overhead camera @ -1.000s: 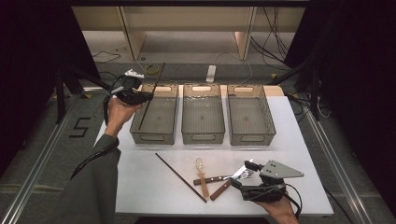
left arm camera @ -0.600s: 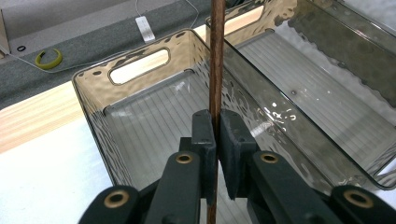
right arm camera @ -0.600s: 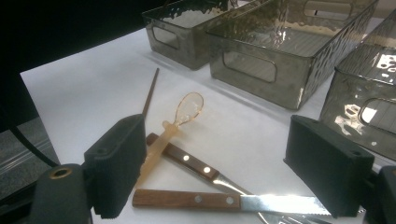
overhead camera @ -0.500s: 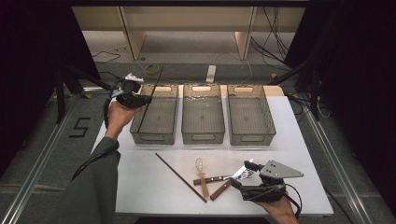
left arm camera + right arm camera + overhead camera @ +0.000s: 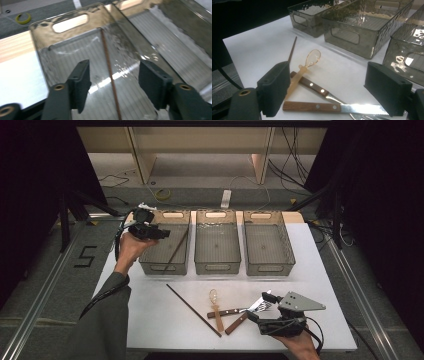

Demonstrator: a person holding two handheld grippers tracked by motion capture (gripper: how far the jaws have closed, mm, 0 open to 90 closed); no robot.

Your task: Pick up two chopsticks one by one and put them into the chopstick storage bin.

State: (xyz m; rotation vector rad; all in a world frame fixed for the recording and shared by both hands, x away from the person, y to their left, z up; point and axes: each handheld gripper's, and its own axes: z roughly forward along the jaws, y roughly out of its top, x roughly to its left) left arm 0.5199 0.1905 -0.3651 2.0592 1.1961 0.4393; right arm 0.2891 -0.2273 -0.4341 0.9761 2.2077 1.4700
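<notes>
Nearest the person, the right gripper (image 5: 256,312) is resting low at the front right of the white table (image 5: 320,270), held in the right hand (image 5: 295,345). Its jaws are standing wide apart with nothing between the pads, as the right gripper view (image 5: 329,93) shows. Just ahead of it a cluster of utensils is lying on the table: a wood-handled knife (image 5: 332,107) with a serrated blade, a second wood-handled utensil (image 5: 312,86) crossing beside it, and a translucent plastic spoon (image 5: 305,67) lying over that handle. In the high view the same cluster is sitting at front centre: knife (image 5: 239,322), second utensil (image 5: 227,312), spoon (image 5: 216,307). To their left a single chopstick (image 5: 193,310) is lying diagonally on the table, apart from the spoon.

Farther back, three smoky clear bins are standing in a row: left bin (image 5: 150,265), middle bin (image 5: 217,265), right bin (image 5: 267,265).

The left gripper (image 5: 162,234), in the left hand (image 5: 129,247), is hovering over the left bin. Its jaws have just been opening and are standing released; in the left gripper view (image 5: 113,85) a second chopstick (image 5: 108,67) is showing between them, touching neither pad. This chopstick (image 5: 176,249) is lying inside the left bin, one end up against the far wall below the handle cutout.
</notes>
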